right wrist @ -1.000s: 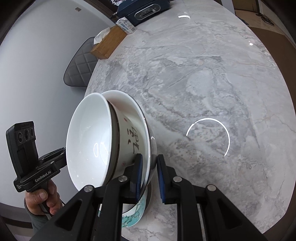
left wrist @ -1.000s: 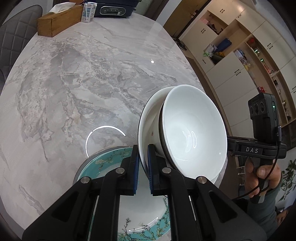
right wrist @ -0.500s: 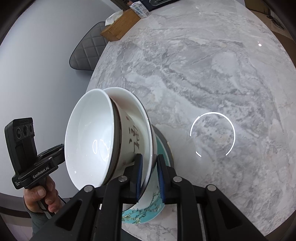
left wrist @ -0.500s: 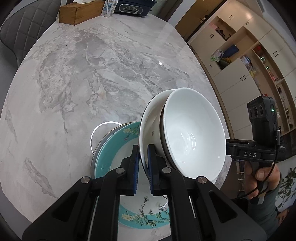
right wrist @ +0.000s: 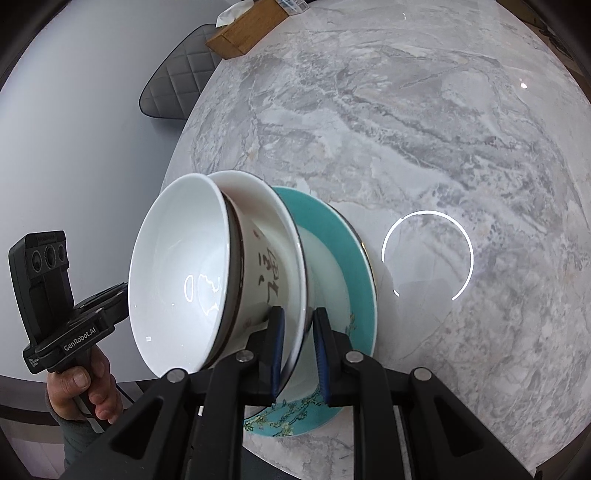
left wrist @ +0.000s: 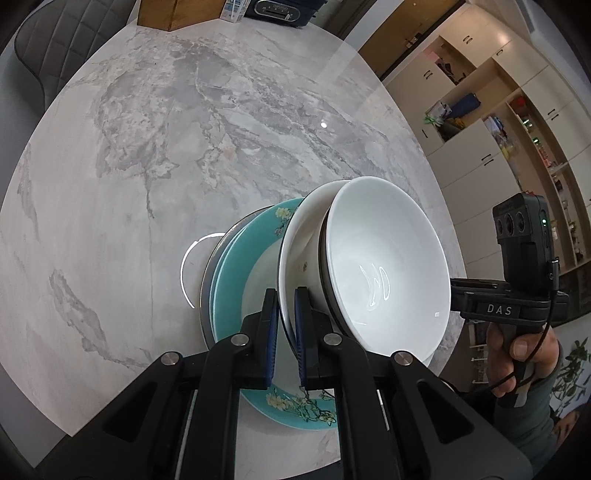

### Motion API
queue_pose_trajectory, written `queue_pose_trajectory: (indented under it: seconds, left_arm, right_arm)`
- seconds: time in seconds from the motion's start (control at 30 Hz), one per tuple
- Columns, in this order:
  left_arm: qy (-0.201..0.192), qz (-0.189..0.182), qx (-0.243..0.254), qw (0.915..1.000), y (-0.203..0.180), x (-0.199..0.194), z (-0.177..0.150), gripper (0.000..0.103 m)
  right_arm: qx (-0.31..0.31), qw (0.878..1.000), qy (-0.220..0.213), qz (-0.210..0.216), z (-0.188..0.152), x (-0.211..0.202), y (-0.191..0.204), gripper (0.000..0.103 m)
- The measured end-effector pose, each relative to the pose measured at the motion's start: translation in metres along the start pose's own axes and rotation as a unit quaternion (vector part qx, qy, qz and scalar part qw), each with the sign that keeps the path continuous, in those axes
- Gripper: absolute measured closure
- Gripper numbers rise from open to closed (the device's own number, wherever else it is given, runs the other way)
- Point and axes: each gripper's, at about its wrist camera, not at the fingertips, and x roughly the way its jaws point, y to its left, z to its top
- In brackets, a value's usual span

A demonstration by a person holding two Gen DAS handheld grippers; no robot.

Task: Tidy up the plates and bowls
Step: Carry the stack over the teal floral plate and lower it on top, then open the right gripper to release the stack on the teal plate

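While gripper-held, white bowl [left wrist: 384, 269] inside white plate [left wrist: 295, 254].

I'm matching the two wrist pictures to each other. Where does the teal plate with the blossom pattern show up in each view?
Left wrist: the teal blossom-patterned plate lies lower centre, left of the held white bowls, partly behind the gripper fingers.
Right wrist: it lies lower centre, right of the bowls.
Shared landmark: the wooden tissue box at the marble table's far edge.

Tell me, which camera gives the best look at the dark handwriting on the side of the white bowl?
The right wrist view. There the bowl turns its outer wall toward the lens, so the brush-style characters show plainly above the right gripper. In the left wrist view the same bowl shows mostly its glossy inside, and the writing is hidden.
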Motion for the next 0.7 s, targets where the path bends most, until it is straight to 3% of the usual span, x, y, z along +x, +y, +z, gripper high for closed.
queue_pose_trajectory:
  seconds: [0.4,0.7]
  left_arm:
    - [0.009,-0.009,-0.009,0.9999,0.007,0.015,-0.014,0.098]
    - [-0.008,-0.006,-0.001,1.0000,0.007,0.015,-0.018,0.098]
  right_arm:
    - [0.011,1.000,-0.001,-0.006,-0.014,0.007,-0.005,0.085]
    - [0.005,1.000,-0.015,-0.008,-0.019,0.004,-0.002,0.083]
